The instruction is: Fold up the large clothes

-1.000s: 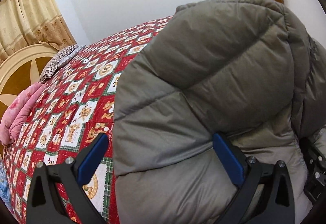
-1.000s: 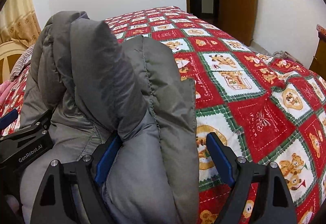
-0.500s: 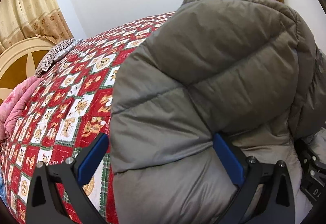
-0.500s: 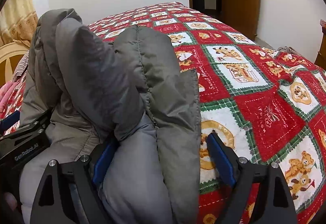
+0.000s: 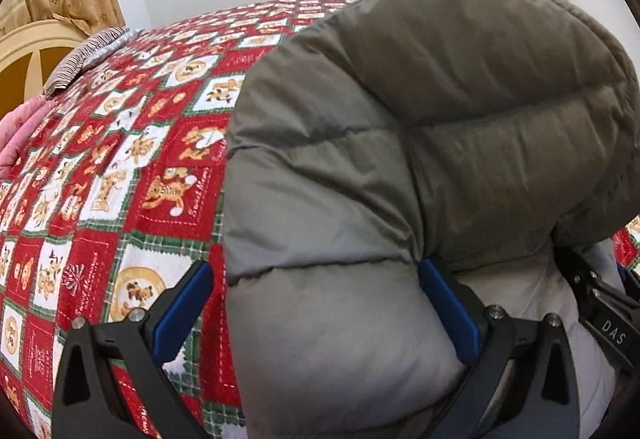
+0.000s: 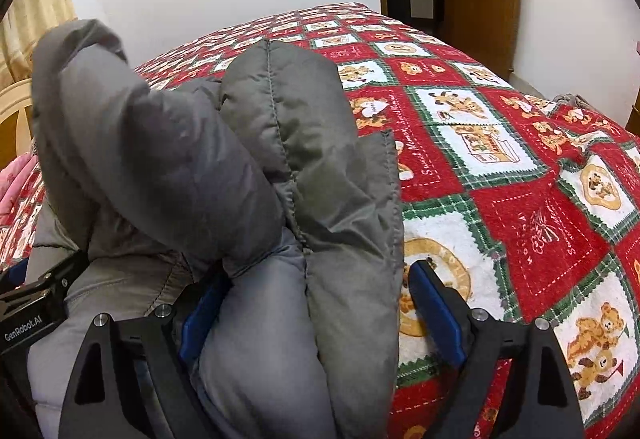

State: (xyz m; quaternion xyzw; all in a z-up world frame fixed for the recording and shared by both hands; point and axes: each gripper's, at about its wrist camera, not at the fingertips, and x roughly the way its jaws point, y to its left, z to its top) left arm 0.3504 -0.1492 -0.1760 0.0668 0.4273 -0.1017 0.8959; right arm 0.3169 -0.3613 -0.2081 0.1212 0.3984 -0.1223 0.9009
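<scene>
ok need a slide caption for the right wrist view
Right gripper wide open around a bunched fold of a grey puffer jacket on a teddy-bear patchwork bedspread.

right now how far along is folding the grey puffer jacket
Partly done. The grey quilted puffer jacket is already doubled over into a tall hump on the red patchwork bedspread. In hand: the left gripper and the right gripper each have jacket padding between wide jaws; a firm grip cannot be confirmed. Left: lay the raised fold flat and square the bundle.
</scene>
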